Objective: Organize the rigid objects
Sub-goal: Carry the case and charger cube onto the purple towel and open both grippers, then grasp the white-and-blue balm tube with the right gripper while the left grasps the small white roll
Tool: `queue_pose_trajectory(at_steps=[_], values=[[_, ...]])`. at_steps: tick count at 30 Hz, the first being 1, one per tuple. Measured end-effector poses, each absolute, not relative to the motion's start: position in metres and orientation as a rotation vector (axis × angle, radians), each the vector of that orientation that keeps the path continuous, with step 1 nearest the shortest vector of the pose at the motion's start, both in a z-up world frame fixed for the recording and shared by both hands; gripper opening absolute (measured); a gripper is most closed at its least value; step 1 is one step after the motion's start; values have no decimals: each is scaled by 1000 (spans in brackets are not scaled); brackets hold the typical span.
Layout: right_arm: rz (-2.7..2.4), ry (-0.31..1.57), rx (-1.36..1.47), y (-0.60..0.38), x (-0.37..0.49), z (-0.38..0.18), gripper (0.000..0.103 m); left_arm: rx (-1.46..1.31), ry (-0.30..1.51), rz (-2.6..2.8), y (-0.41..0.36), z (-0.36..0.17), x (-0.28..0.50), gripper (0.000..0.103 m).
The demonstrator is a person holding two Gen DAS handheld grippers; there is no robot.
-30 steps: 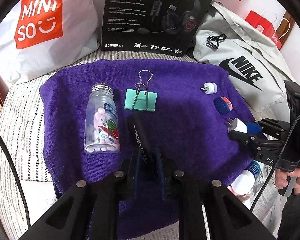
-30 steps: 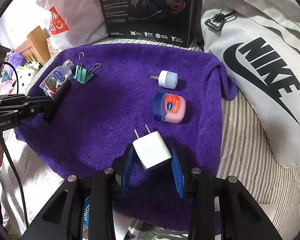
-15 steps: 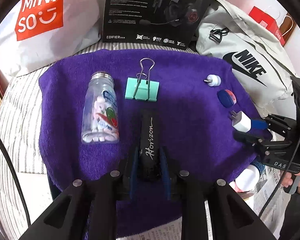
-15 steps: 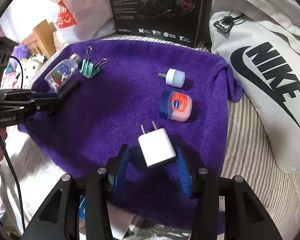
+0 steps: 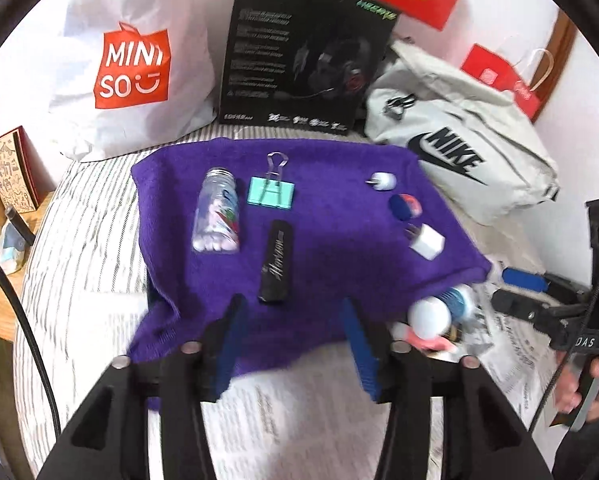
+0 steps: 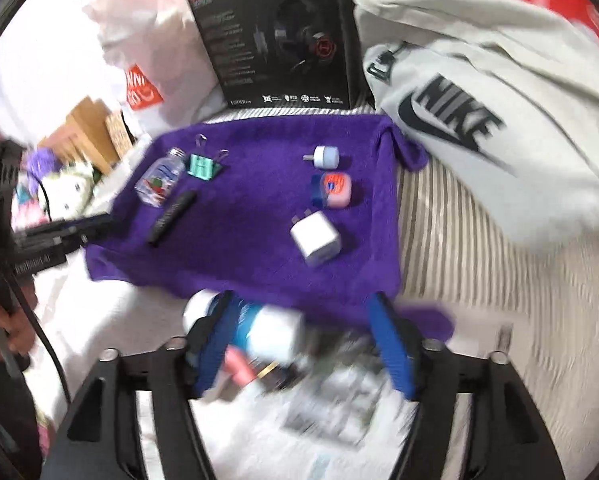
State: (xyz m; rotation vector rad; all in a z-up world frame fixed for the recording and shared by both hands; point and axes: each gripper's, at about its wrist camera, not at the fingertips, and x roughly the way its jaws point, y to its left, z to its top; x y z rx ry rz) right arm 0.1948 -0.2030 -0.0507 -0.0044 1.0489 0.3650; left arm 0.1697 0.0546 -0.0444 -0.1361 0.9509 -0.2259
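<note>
On the purple towel [image 5: 327, 240] lie a clear candy bottle [image 5: 217, 212], a green binder clip [image 5: 271, 191], a black "Horizon" stick [image 5: 276, 266], a small white plug light [image 5: 382, 181], a Vaseline jar [image 5: 406, 206] and a white charger [image 5: 426, 242]. My left gripper [image 5: 293, 320] is open and empty, just short of the black stick. My right gripper [image 6: 303, 316] is open and empty at the towel's near edge, behind the white charger [image 6: 316, 237]. The black stick [image 6: 172, 216] and Vaseline jar [image 6: 332, 189] show there too.
A white-capped bottle [image 5: 433, 316] and pink item [image 6: 241, 366] lie on newspaper off the towel's near edge. Behind stand a Miniso bag [image 5: 131, 68], black headset box [image 5: 299, 56] and grey Nike bag [image 5: 459, 152]. Striped bedding [image 6: 459, 248] surrounds the towel.
Both grippers opened and pulled back. The black stick left the left jaws and lies on the towel. The white charger left the right jaws and lies near the Vaseline jar.
</note>
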Motion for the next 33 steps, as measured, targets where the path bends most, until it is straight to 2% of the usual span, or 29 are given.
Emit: queue_pose_trajectory(at_steps=[3, 4, 19, 22, 24, 26, 33], values=[[331, 1041, 89, -203, 177, -54, 93, -170, 949, -255, 54, -46, 152, 49], [316, 1037, 96, -201, 174, -57, 94, -182, 950, -259, 54, -49, 145, 51], [177, 1085, 40, -149, 185, -94, 95, -303, 1010, -280, 85, -84, 89, 53], [161, 1069, 30, -143, 188, -98, 94, -315, 1024, -278, 88, -89, 87, 53], [163, 1067, 27, -141, 191, -101, 82, -319, 1033, -279, 89, -93, 86, 53], [162, 1068, 12, -141, 191, -103, 75, -316, 1041, -284, 86, -95, 86, 53], [205, 1052, 20, -160, 170, -87, 75, -259, 1040, -325, 49, -91, 98, 53]])
